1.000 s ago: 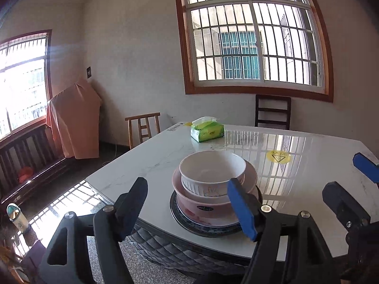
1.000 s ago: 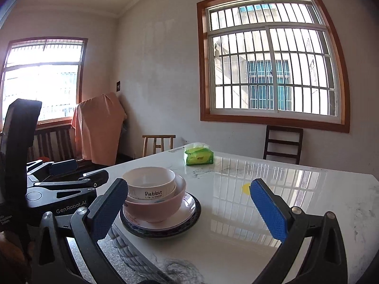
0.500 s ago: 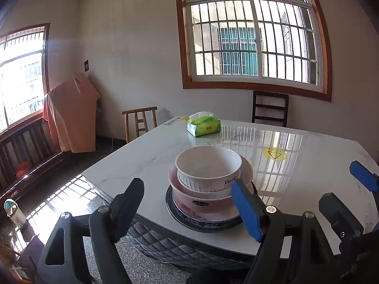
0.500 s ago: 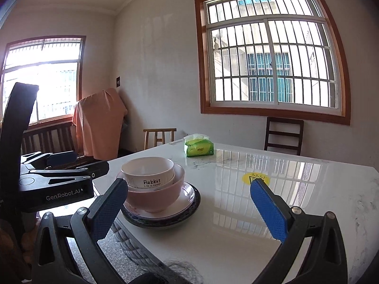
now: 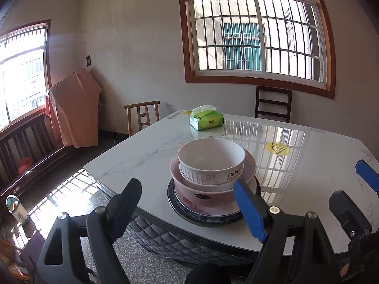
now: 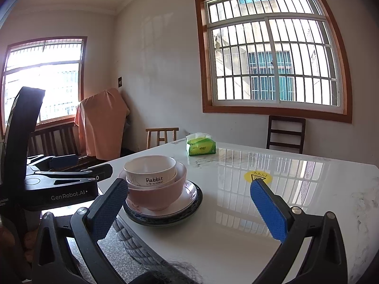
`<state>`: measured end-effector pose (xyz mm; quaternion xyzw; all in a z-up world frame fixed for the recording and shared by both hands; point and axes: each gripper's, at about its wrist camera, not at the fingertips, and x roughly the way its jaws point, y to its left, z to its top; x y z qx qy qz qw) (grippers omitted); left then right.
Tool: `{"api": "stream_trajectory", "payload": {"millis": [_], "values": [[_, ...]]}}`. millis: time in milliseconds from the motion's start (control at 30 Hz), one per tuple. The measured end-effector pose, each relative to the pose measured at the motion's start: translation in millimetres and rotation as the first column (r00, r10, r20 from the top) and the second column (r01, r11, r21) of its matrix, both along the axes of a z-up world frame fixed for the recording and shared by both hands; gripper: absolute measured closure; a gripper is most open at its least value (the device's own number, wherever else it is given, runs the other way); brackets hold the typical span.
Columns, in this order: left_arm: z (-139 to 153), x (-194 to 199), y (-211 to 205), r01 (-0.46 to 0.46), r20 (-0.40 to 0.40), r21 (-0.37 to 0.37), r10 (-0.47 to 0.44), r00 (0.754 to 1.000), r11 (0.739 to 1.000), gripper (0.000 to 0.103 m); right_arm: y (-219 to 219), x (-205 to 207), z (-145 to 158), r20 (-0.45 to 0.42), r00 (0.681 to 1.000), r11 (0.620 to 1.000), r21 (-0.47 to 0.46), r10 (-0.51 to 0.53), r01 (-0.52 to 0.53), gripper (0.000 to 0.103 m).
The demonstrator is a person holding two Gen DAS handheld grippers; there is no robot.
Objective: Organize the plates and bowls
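A white bowl [image 5: 210, 163] printed "Rabbit" [image 6: 151, 171] sits inside a pink bowl [image 5: 208, 194], which rests on a white plate [image 6: 187, 198] over a dark blue-rimmed plate [image 5: 187, 213]. The stack stands near the table's front left corner. My left gripper [image 5: 187, 189] hovers just short of the stack, its jaws opening with nothing between them. It also shows at the left of the right wrist view as the left gripper [image 6: 87, 164]. My right gripper [image 6: 188, 185] stands open and empty to the right of the stack, over the tabletop.
The marble table [image 5: 308, 165] carries a green tissue pack [image 5: 207, 120] at the back and a yellow sticker [image 5: 277, 148]. Two chairs [image 5: 142, 116] [image 5: 273, 104] stand behind it. Left of the table are its front edge, the floor, a bottle [image 5: 14, 207] and a cloth-covered object [image 5: 73, 111].
The left gripper's fingers have spread a little wider. The stack and both hands stay where they were.
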<state>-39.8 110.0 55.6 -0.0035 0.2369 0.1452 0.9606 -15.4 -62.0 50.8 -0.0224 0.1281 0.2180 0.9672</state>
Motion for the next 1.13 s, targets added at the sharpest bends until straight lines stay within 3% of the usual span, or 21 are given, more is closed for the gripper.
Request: {"api": "stream_trajectory", "payload": {"millis": [467, 633, 733, 833, 933, 1067, 1133], "values": [[-6, 4, 4, 0.012, -0.038, -0.024, -0.013, 0.999, 1.000, 0.020, -13, 5, -7, -0.030, 0.999, 1.000, 0.009, -0.028, 0.028, 0.000], [-17, 8, 7, 0.081, -0.106, -0.110, -0.093, 0.990, 0.991, 0.016, -42, 25, -15, -0.069, 0.992, 0.994, -0.005, -0.110, 0.110, 0.000], [-22, 7, 9, 0.004, -0.110, -0.081, -0.013, 0.994, 0.997, 0.009, -77, 48, -22, -0.115, 0.976, 0.982, -0.034, -0.186, 0.183, 0.000], [-27, 6, 9, -0.024, -0.096, -0.060, 0.018, 0.995, 0.998, 0.009, -118, 73, -33, -0.155, 0.947, 0.958, -0.106, -0.280, 0.266, 0.000], [-30, 9, 10, -0.049, -0.107, -0.059, 0.043, 0.993, 0.997, 0.009, -163, 101, -50, -0.214, 0.897, 0.915, -0.212, -0.388, 0.345, 0.000], [-35, 12, 15, -0.072, -0.132, -0.078, 0.061, 0.989, 0.994, 0.009, -220, 143, -75, -0.331, 0.786, 0.844, -0.337, -0.521, 0.417, 0.000], [-36, 15, 15, -0.074, -0.148, -0.071, 0.062, 0.987, 0.995, 0.009, -246, 157, -82, -0.430, 0.748, 0.861, -0.302, -0.506, 0.409, 0.000]]}}
